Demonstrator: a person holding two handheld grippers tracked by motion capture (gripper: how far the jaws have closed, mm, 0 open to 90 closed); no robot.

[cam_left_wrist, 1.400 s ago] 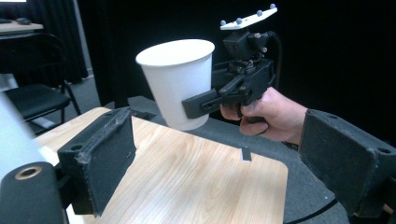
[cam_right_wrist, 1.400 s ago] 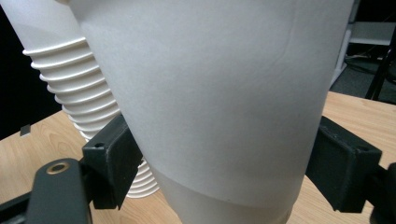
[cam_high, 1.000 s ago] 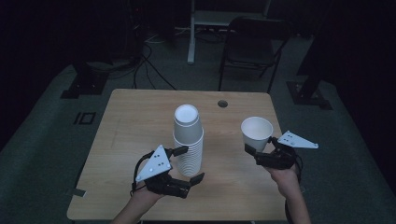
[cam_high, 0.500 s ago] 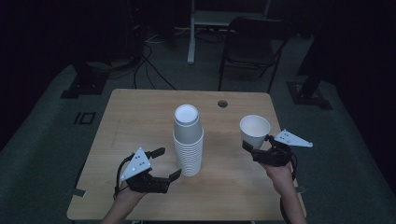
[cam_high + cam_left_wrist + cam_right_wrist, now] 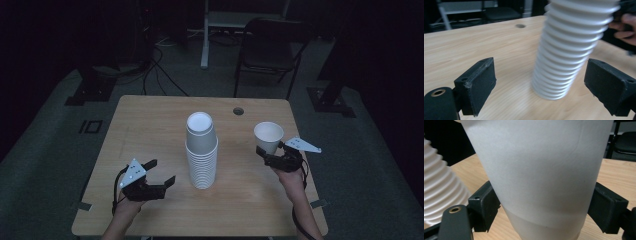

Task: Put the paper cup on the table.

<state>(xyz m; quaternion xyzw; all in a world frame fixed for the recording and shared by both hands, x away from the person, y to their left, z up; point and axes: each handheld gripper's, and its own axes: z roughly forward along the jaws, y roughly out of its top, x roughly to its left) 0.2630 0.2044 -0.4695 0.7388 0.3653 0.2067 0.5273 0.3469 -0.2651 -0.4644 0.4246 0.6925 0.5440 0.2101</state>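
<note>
A single white paper cup (image 5: 268,136) is being gripped by the right gripper (image 5: 272,159), whose jaws are being pressed against the cup's lower sides; in the right gripper view the cup (image 5: 541,170) is being clamped upright between the two black pads, mouth up. In the high view this cup is being held at about three o'clock from the stack of cups (image 5: 201,150), well apart from it and raised above the table (image 5: 150,130) near its right edge. The stack is standing upside down at the middle of the table, bottoms up.

The left gripper (image 5: 162,176) is being held with its jaws spread wide and nothing between them, at about eight o'clock from the stack, near it but not touching. In the left gripper view the stack (image 5: 569,47) is being seen just ahead, between the lines of the two open pads, its base resting on the wood. A round hole (image 5: 238,111) is being shown in the tabletop at about one o'clock from the stack. A dark chair (image 5: 272,47) is being left standing beyond the table's far edge.
</note>
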